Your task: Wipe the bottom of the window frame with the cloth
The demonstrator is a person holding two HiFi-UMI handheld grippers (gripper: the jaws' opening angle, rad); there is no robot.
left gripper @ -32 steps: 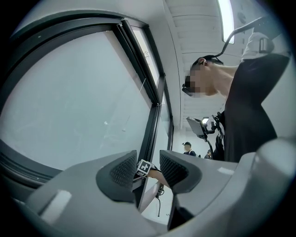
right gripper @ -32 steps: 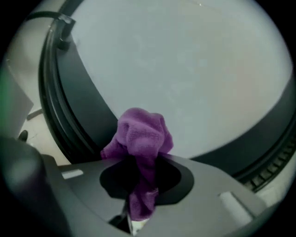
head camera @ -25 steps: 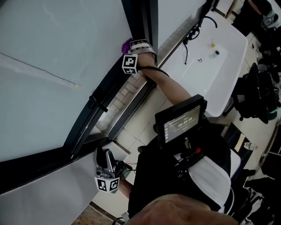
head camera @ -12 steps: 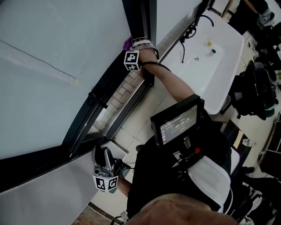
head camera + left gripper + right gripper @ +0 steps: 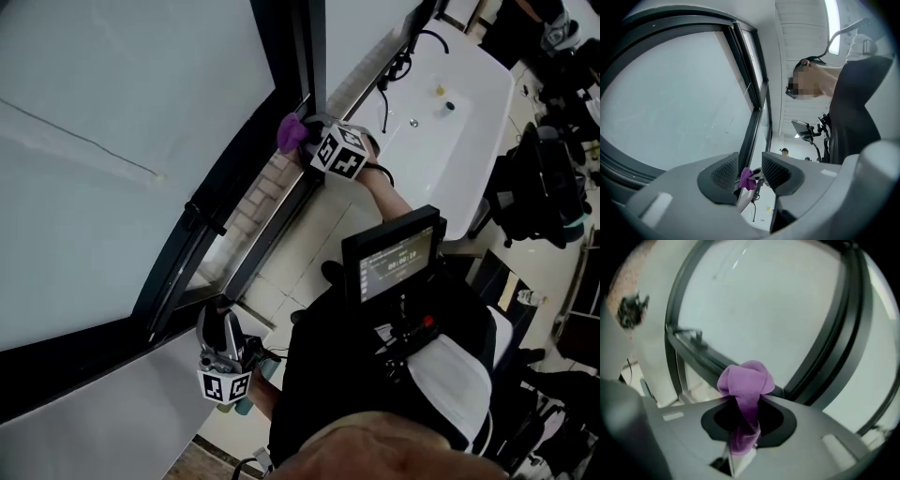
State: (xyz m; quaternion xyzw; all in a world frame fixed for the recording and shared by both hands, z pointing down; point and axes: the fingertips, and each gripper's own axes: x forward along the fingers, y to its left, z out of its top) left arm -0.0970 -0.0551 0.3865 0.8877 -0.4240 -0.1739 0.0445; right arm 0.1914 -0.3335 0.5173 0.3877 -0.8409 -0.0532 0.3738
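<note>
My right gripper (image 5: 305,139) is shut on a purple cloth (image 5: 289,133), bunched at the jaw tips beside the dark window frame (image 5: 239,183). In the right gripper view the cloth (image 5: 745,383) sticks out of my right gripper (image 5: 743,413) in front of the frame's bottom rail (image 5: 701,357); I cannot tell whether it touches the rail. My left gripper (image 5: 223,328) hangs low near the frame's near end, open and holding nothing. Through the left gripper (image 5: 750,173) jaws the cloth (image 5: 748,179) shows far off along the frame (image 5: 747,122).
A white sink (image 5: 450,122) with a dark tap (image 5: 398,66) stands to the right of the window. A monitor on a chest rig (image 5: 394,262) sits in front of the person's body. Bags and gear (image 5: 548,169) crowd the far right. Tiled sill (image 5: 272,216) runs below the frame.
The right gripper has pulled back off the frame toward the sink and rolled over, so its marker cube now faces up. More of the purple cloth shows. The left gripper has barely moved.
</note>
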